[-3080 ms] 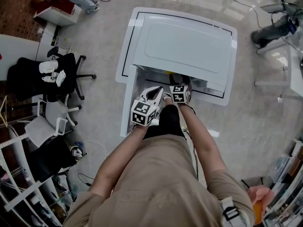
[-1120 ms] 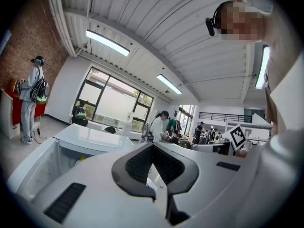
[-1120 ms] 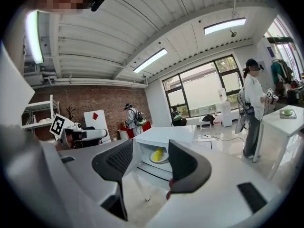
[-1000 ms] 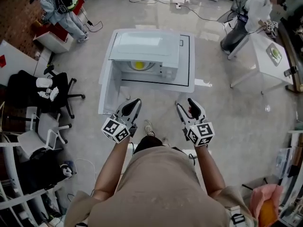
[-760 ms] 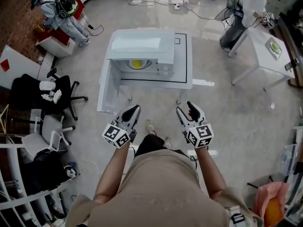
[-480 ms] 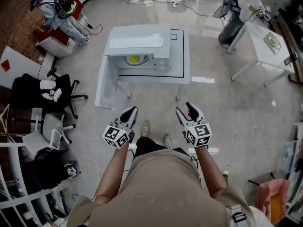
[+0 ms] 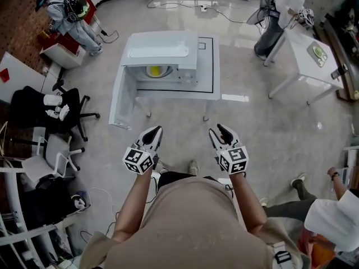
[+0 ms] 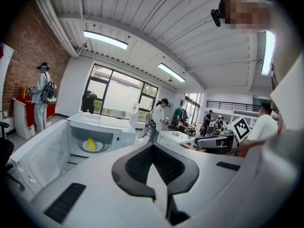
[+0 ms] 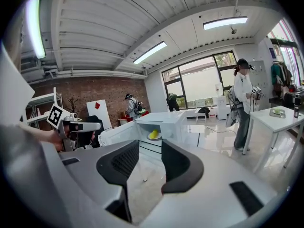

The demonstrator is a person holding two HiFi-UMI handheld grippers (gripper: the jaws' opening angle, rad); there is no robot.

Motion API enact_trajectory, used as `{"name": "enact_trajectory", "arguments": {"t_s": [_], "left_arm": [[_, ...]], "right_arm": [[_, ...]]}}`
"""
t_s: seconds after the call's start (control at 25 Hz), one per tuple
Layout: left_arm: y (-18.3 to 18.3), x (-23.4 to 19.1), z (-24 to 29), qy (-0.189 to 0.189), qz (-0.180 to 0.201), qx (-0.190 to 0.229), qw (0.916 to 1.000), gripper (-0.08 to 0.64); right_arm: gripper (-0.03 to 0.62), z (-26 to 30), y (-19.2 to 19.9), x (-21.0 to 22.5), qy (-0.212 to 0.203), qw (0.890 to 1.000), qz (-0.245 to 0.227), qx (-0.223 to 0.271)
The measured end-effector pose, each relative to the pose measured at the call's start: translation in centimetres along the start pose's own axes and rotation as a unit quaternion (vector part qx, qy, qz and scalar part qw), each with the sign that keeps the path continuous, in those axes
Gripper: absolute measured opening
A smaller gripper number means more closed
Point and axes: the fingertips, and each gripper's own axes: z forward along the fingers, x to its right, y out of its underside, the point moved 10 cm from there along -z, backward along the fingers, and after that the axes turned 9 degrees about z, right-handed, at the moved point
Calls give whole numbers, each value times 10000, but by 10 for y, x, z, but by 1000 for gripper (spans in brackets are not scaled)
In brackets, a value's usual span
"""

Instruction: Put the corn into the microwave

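The white microwave (image 7: 162,50) stands on a low white table (image 7: 208,80), its door (image 7: 120,102) swung open to the left. The yellow corn (image 7: 154,70) lies on a plate inside the cavity; it also shows in the left gripper view as the corn (image 8: 90,144) and in the right gripper view as the corn (image 9: 153,135). Both grippers are held well back from the table, over the floor. My left gripper (image 7: 153,133) (image 8: 152,146) is shut and empty. My right gripper (image 7: 220,132) (image 9: 150,146) is open; its jaws have just been closing with nothing between them.
Black office chairs (image 7: 50,105) crowd the left side. A white desk (image 7: 311,52) stands at the right with a person (image 7: 279,7) beside it. Another person (image 7: 73,10) is at the upper left, and a third (image 7: 331,212) at the lower right.
Both grippers have drawn back from the microwave opening, and the microwave now sits farther off. The right jaws have narrowed. The corn stays on its plate inside.
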Motion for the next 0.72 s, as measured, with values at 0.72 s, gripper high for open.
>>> {"name": "enact_trajectory", "arguments": {"t_s": [0.72], "left_arm": [[12,9,-7,196,-210,-116,9995,5]], "right_arm": [[149,-3,12,-10,-106,9997,216,-50]]}}
